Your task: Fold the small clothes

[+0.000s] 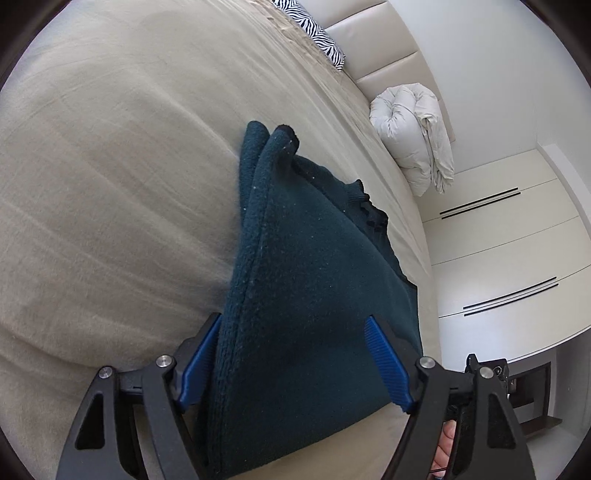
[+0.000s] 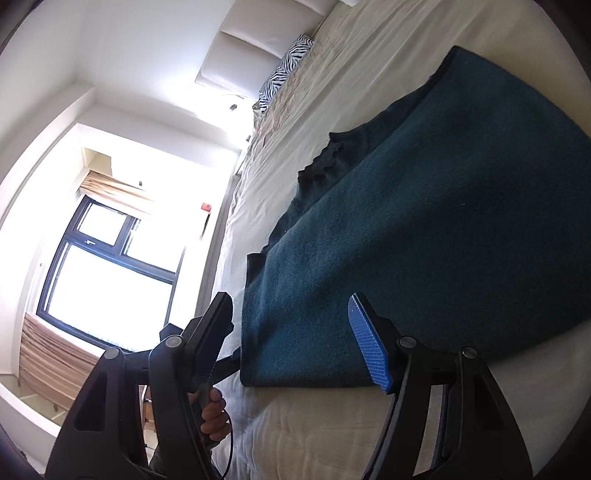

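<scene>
Garment: we find a teal knit (image 1: 306, 295) folded on the bed (image 1: 110, 184).
Left claw (image 1: 295, 354): spread wide, knit edge between its pads.
Right claw (image 2: 295, 332): likewise spread, gripping nothing.

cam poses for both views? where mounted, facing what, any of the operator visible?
Left wrist: on the left gripper, looking along the teal garment over the bed toward the wardrobe; a hand shows.
Right wrist: on the right gripper, facing the garment and window; a hand shows.
Shared: garment, bed, zebra pillow.
</scene>
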### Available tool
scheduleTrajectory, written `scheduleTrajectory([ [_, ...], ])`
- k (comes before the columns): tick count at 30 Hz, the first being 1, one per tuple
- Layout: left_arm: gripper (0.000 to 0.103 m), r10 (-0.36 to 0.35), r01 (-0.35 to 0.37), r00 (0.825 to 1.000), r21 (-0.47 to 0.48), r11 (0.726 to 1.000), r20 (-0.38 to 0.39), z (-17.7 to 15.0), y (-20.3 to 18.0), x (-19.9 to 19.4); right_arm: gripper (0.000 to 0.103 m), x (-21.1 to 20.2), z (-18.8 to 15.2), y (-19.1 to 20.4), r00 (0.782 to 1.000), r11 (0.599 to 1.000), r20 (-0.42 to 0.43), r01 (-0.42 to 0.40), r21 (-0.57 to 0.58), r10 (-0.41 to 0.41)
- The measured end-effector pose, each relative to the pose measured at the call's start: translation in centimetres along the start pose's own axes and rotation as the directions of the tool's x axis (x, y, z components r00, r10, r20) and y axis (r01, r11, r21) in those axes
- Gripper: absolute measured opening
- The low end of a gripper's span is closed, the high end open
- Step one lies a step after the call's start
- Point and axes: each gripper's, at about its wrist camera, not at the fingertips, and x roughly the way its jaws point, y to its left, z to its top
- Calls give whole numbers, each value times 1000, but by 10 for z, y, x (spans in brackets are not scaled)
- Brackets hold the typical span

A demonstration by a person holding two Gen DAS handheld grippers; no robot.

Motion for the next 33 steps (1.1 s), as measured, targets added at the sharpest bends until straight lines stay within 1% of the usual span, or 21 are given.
scheduleTrajectory([
  [2, 77, 2, -2, 1000, -9, 1000, -9, -2, -3, 1, 65, 20, 5, 10, 999, 1000, -35, -15, -15, 14],
  [4, 71, -8, 7, 999, -17, 1000, -33, -4, -7, 5, 65, 42, 11, 19, 998, 1000, -66, -22, -23, 20],
  [6, 53, -15, 14, 998, -26, 1000, -64, -8, -9, 11, 65, 66, 18, 25, 995, 999, -97, -27, -29, 24],
  [7, 47, -9, 8, 997, -16, 1000, -78, -9, -10, 13, 65, 77, 19, 28, 993, 999, -116, -27, -32, 23],
  [8, 36, 3, -4, 997, -11, 1000, -83, -10, -9, 15, 65, 87, 20, 29, 990, 999, -136, -27, -33, 22],
  [9, 30, 4, -5, 996, -20, 1000, -84, -9, -5, 16, 65, 97, 22, 29, 988, 999, -153, -23, -32, 18],
  [12, 21, -47, 40, 995, -83, 996, -84, -7, 10, 16, 65, 123, 23, 29, 983, 1000, -186, -14, -28, 9],
  [15, 18, -84, 75, 993, -111, 991, -81, -7, 18, 13, 65, 144, 23, 21, 977, 1000, -212, -5, -13, 2],
  [17, 17, -107, 97, 992, -134, 986, -73, -7, 24, 10, 63, 156, 22, 8, 972, 1000, -233, 26, 3, -25],
  [21, 16, -162, 150, 986, -200, 968, -45, -6, 32, 3, 63, 157, 21, -3, 975, 999, -219, -29, 22, 33],
  [23, 15, -159, 147, 986, -205, 968, -42, -6, 27, 3, 61, 152, 22, -5, 974, 998, -221, -42, 38, 49],
  [27, 14, -143, 138, 989, -153, 979, -26, -2, -3, 0, 63, 133, 27, -10, 978, 994, -191, -73, 80, 87],
  [31, 14, -132, 131, 991, -54, 990, -20, 5, -55, 1, 64, 97, 44, -22, 979, 983, -132, -137, 119, 153],
  [33, 14, -120, 121, 992, 14, 993, -27, 4, -88, 9, 65, 77, 56, -29, 980, 977, -96, -159, 139, 173],
])
